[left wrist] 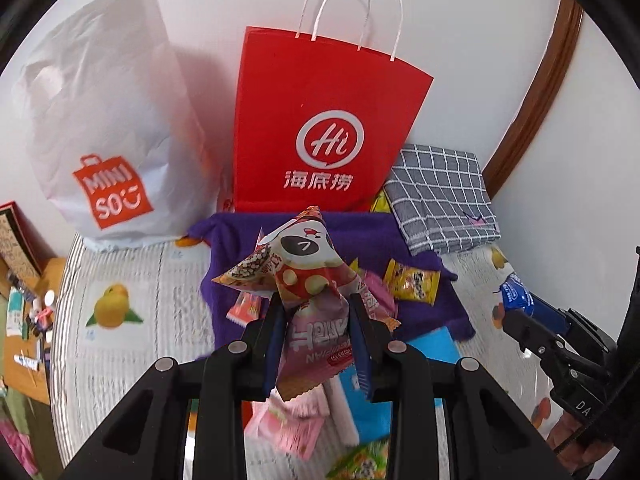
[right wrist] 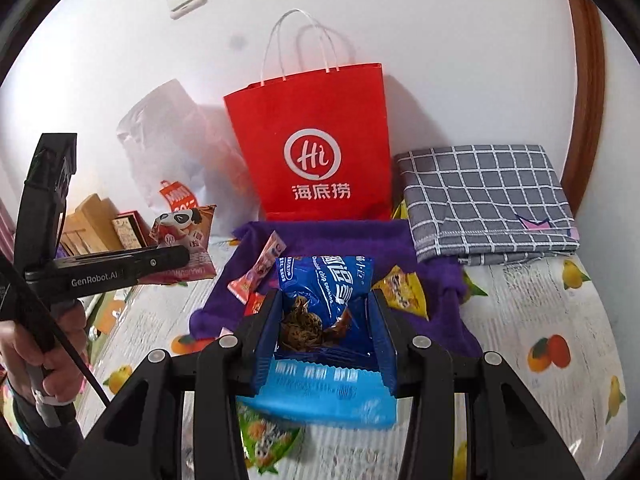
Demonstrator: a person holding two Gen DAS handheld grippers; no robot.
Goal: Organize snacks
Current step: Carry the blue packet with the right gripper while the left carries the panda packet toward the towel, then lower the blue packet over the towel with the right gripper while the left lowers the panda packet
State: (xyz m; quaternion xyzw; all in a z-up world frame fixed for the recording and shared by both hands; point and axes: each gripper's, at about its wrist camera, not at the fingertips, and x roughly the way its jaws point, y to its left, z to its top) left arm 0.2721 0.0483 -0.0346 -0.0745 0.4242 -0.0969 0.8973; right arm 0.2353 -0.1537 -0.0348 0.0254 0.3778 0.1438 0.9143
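Snacks are in mid-sort, with most of the work left as far as I can judge. The left hand-held gripper (left wrist: 316,320) is clamped on two packets at once — a red-and-white panda packet (left wrist: 288,268) and a pink wafer packet (left wrist: 320,340) — raised in front of the red paper bag (left wrist: 320,120). The right hand-held gripper (right wrist: 324,320) grips one blue chocolate chip cookie packet (right wrist: 328,280), also lifted before the red bag.

Whether anything already sits inside the red bag cannot be seen.

Left on the purple towel (right wrist: 400,248) at the foot of the red bag: one yellow packet (right wrist: 404,288) and one slim pink stick packet (right wrist: 260,268). Nearer than the towel — one light blue packet (right wrist: 320,396), one green packet (right wrist: 264,440), one more pink packet (left wrist: 288,420).

Bags: two, the red one and a white MINISO bag (left wrist: 108,120) to its left. One checked grey cloth (right wrist: 488,200) lies folded to its right.
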